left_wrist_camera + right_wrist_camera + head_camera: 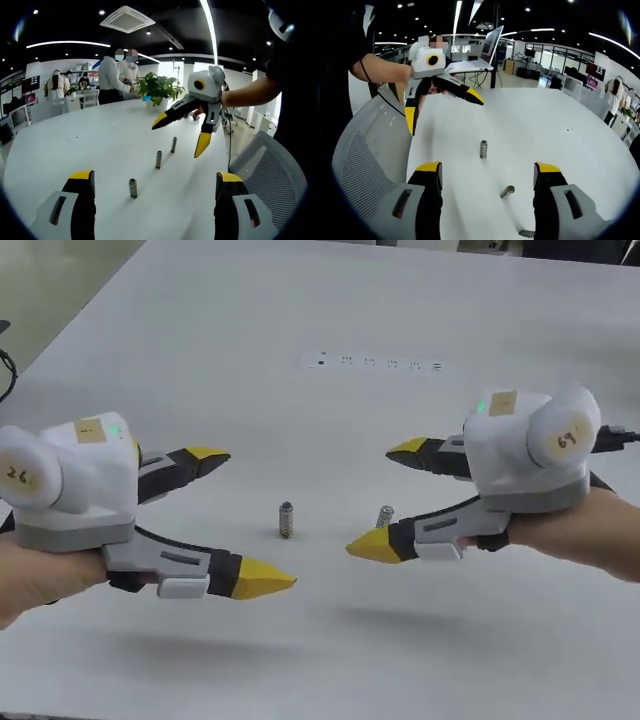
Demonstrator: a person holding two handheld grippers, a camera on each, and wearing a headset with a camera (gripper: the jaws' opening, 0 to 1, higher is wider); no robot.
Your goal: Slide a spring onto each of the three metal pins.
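Three small metal pins stand in a row on the white table, each looking wrapped in a coiled spring: near pin (133, 187), middle pin (158, 159), far pin (173, 144). In the head view I see one pin (286, 519) between the grippers and another pin (385, 516) just behind the right gripper's lower jaw. My left gripper (240, 518) (155, 176) hovers open and holds nothing. My right gripper (385, 497) (487, 167) faces it, open with nothing between its jaws. An upright pin (483, 149) and a leaning pin (507, 191) lie ahead of the right gripper.
A row of sockets (370, 362) is set into the table further back. A grey mesh chair (270, 165) (365, 165) stands at the table's near edge. A laptop (480, 50) and a potted plant (157, 87) sit at the far ends. People stand in the background.
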